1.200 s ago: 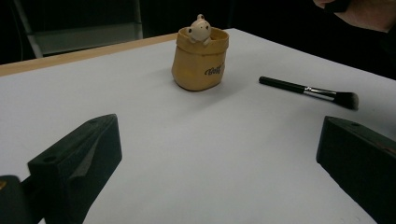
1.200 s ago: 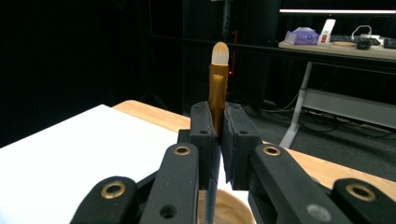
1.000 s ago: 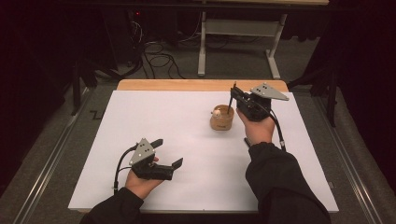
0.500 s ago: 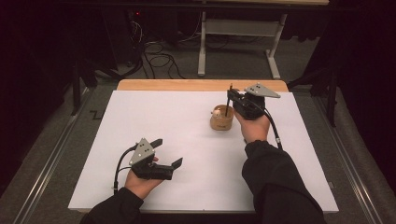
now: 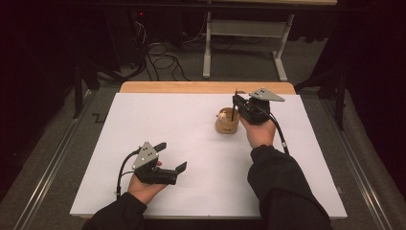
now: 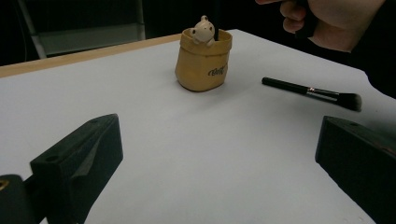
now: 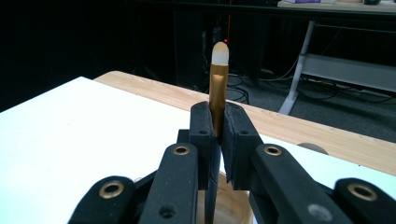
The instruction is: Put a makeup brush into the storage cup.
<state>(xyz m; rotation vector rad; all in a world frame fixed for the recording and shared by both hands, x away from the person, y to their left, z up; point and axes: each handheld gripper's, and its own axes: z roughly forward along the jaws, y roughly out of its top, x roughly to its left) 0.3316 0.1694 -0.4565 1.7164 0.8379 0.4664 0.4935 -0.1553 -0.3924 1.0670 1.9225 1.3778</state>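
Lowered since before, right gripper (image 5: 234, 106) jaws pinch brush (image 7: 217, 79) in pot (image 5: 226, 125); left gripper (image 5: 172, 157) jaws spread.

The left gripper (image 5: 170, 157) lies low at the near left, cradled in the left hand (image 5: 143, 184), its jaws spread wide apart and pointing to the right. The right gripper (image 5: 234, 103), gripped by the right hand (image 5: 258, 132), is raised farther out with its jaws pinched together.
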